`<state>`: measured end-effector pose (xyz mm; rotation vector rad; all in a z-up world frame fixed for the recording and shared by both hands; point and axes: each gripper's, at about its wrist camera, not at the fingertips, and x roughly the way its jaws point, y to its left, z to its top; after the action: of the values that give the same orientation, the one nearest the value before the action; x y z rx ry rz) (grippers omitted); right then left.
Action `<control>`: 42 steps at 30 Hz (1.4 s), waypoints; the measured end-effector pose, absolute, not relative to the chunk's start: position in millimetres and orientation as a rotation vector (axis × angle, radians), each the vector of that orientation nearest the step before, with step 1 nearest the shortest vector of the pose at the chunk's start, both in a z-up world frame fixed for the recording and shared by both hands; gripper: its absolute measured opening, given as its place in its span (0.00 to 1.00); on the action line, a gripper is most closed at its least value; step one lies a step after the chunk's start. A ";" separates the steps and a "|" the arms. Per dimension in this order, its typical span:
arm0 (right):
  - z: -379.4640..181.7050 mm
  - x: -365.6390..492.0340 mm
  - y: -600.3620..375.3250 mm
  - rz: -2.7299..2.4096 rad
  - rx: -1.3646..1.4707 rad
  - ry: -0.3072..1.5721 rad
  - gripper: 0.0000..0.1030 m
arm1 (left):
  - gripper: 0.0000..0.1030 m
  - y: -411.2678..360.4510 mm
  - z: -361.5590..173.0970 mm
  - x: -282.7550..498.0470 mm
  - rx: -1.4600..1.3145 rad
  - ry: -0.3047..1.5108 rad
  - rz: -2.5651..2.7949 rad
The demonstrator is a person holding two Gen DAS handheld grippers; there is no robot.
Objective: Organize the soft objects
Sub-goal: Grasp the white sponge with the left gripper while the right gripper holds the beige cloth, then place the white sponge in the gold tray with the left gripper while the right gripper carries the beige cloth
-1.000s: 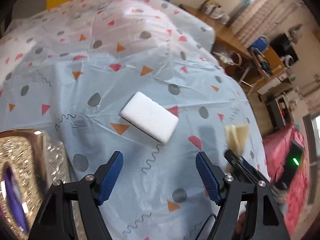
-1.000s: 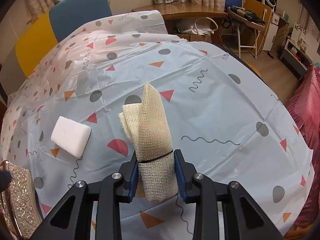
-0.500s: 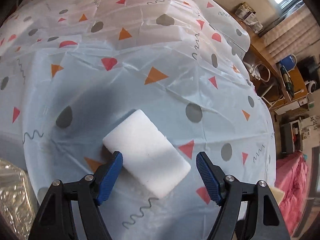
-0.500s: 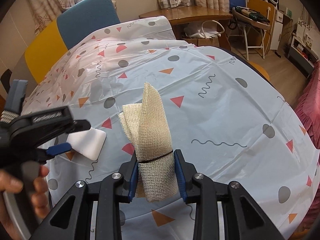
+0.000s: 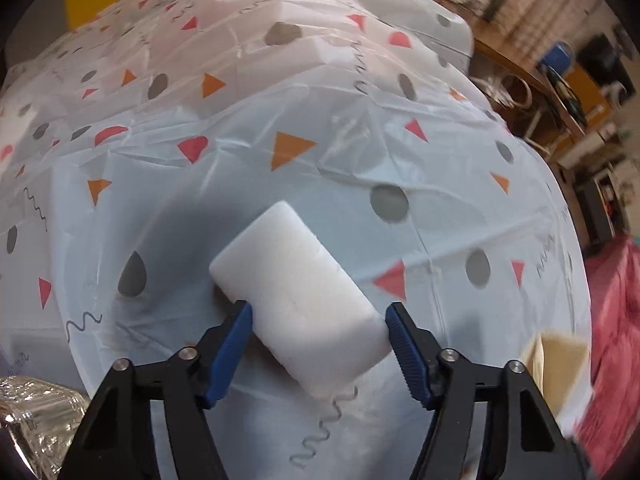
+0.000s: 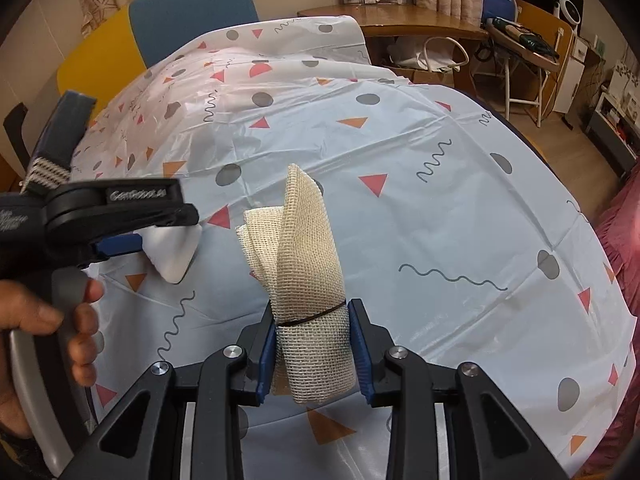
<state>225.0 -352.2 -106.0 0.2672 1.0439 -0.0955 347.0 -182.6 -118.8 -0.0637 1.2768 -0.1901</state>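
Observation:
A white sponge block (image 5: 298, 296) lies on the patterned tablecloth (image 5: 360, 160). My left gripper (image 5: 320, 320) is around the block, with both blue pads touching or almost touching its sides. The block's corner also shows in the right wrist view (image 6: 174, 250) under the left gripper (image 6: 120, 216). My right gripper (image 6: 314, 332) is shut on a rolled beige mesh cloth (image 6: 308, 264) bound with a dark band, held upright above the table. The cloth's edge shows in the left wrist view (image 5: 556, 356).
A shiny silver and gold container (image 5: 36, 420) sits at the near left. Blue (image 6: 192, 8) and yellow (image 6: 96, 60) chair backs stand behind the table. A wooden desk (image 6: 400, 24), a stool and clutter lie to the right. A pink cover (image 6: 624, 240) is at the far right.
My left gripper has moved down and forward over the white sponge block, and its pads have narrowed onto the block's sides. My right gripper still holds the mesh cloth, nearly unmoved.

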 end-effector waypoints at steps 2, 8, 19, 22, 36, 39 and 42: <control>-106.5 224.8 -352.7 -0.097 0.264 1.045 0.31 | 0.57 -186.8 -118.8 331.3 0.013 1.305 -0.265; -107.0 224.8 -354.1 -0.101 0.273 1.047 0.31 | 0.67 -173.7 -109.0 300.6 0.061 1.355 -0.371; -119.8 229.0 -362.2 -0.183 0.253 1.107 0.31 | 0.74 -205.3 -117.3 311.1 0.037 1.299 -0.308; -126.2 230.4 -365.4 -0.201 0.252 1.135 0.31 | 0.73 -223.9 -129.9 311.1 0.129 1.275 -0.291; -141.4 236.3 -347.9 -0.180 0.140 1.189 0.33 | 0.18 -189.7 -128.4 294.4 0.118 1.318 -0.354; -141.2 235.4 -349.3 -0.179 0.143 1.187 0.33 | 0.18 -182.5 -119.7 283.7 0.121 1.304 -0.382; -141.2 236.3 -348.3 -0.179 0.140 1.187 0.33 | 0.18 -178.3 -115.6 276.4 0.142 1.288 -0.396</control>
<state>236.3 -348.3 -141.2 0.1399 1.1865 -0.1791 276.4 -178.3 -115.6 0.1422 1.2877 -0.3963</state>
